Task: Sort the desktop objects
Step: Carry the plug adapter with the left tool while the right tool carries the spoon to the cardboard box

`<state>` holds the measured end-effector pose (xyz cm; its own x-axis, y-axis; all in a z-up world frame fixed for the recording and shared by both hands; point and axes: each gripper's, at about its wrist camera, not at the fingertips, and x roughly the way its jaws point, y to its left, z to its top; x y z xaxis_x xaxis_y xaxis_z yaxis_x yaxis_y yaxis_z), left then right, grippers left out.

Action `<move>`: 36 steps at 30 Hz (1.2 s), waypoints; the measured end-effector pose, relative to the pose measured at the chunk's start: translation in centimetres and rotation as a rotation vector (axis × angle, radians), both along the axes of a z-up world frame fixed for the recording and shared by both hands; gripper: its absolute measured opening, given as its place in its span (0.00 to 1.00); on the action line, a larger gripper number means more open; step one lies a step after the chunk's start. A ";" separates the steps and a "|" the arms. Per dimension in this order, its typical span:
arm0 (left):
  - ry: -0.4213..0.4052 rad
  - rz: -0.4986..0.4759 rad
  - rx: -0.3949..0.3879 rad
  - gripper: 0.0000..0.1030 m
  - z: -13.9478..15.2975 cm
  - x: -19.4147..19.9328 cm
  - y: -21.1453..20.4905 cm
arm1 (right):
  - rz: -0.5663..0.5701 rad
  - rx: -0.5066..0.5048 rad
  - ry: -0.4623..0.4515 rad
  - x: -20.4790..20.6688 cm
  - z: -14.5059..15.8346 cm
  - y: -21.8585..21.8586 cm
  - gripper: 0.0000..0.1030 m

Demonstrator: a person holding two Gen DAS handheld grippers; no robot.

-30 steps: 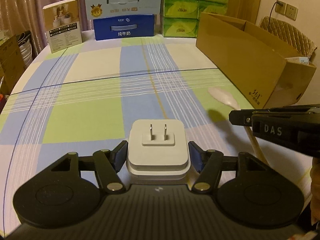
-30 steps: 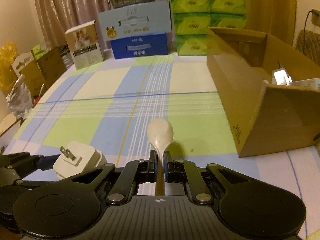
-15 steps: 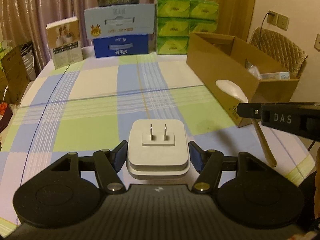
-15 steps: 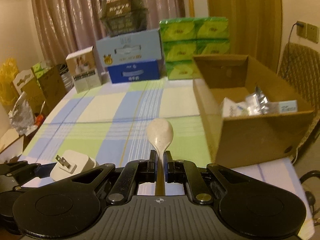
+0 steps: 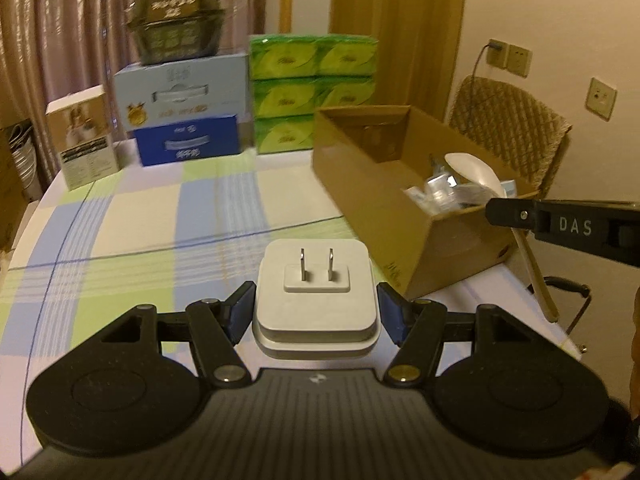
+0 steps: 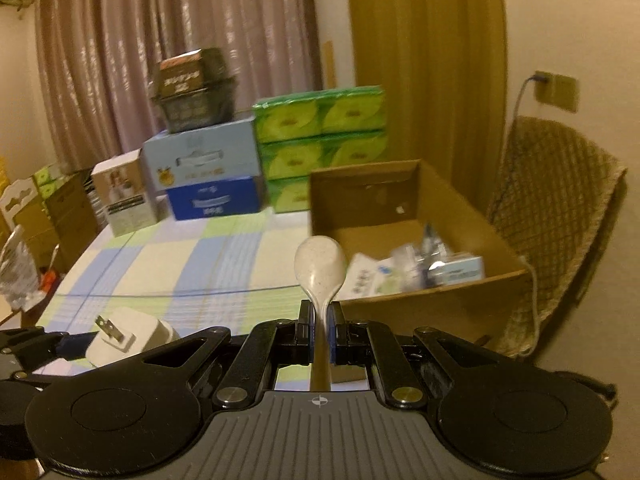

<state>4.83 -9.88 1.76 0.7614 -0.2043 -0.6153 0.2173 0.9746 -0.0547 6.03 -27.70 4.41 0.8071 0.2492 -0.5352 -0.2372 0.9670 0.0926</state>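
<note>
My left gripper [image 5: 316,312] is shut on a white plug adapter [image 5: 316,292] with its two prongs facing up, held above the checked tablecloth. The right gripper [image 6: 320,328] is shut on the handle of a pale speckled spoon [image 6: 320,268], bowl pointing forward and up. An open cardboard box [image 5: 384,200] stands to the right on the table, with small packets and boxes inside it [image 6: 416,272]. In the left wrist view the right gripper [image 5: 496,210] and the spoon [image 5: 476,170] hang over the box's near corner. In the right wrist view the adapter [image 6: 128,336] shows at lower left.
Stacked blue cartons [image 5: 184,120], green tissue packs [image 5: 312,88], a small white box [image 5: 84,136] and a dark container [image 5: 176,28] line the table's far edge. A woven chair [image 6: 560,216] stands right of the cardboard box. Bags and boxes [image 6: 36,216] sit left of the table.
Both grippers have risen and moved toward the cardboard box with their loads. The box's inside has come into view, and the spoon now hangs over its near corner.
</note>
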 end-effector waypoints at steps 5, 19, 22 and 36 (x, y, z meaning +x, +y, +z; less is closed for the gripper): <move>-0.017 -0.037 -0.021 0.58 1.4 1.1 -2.0 | -0.026 -0.008 -0.015 0.7 0.9 -2.0 0.03; -0.015 -0.124 -0.089 0.58 3.6 6.7 -7.7 | -0.046 -0.008 -0.032 5.8 3.1 -5.9 0.03; -0.013 -0.133 -0.092 0.58 3.7 7.9 -8.5 | -0.043 -0.005 -0.032 7.1 3.5 -6.4 0.03; 0.002 -0.174 -0.095 0.58 3.7 12.9 -12.2 | -0.032 -0.003 -0.025 12.9 4.0 -7.5 0.03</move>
<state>17.74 -22.08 5.42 0.7084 -0.3898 -0.5885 0.3814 0.9129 -0.1455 18.90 -35.22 8.43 0.8276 0.2216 -0.5157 -0.2083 0.9744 0.0844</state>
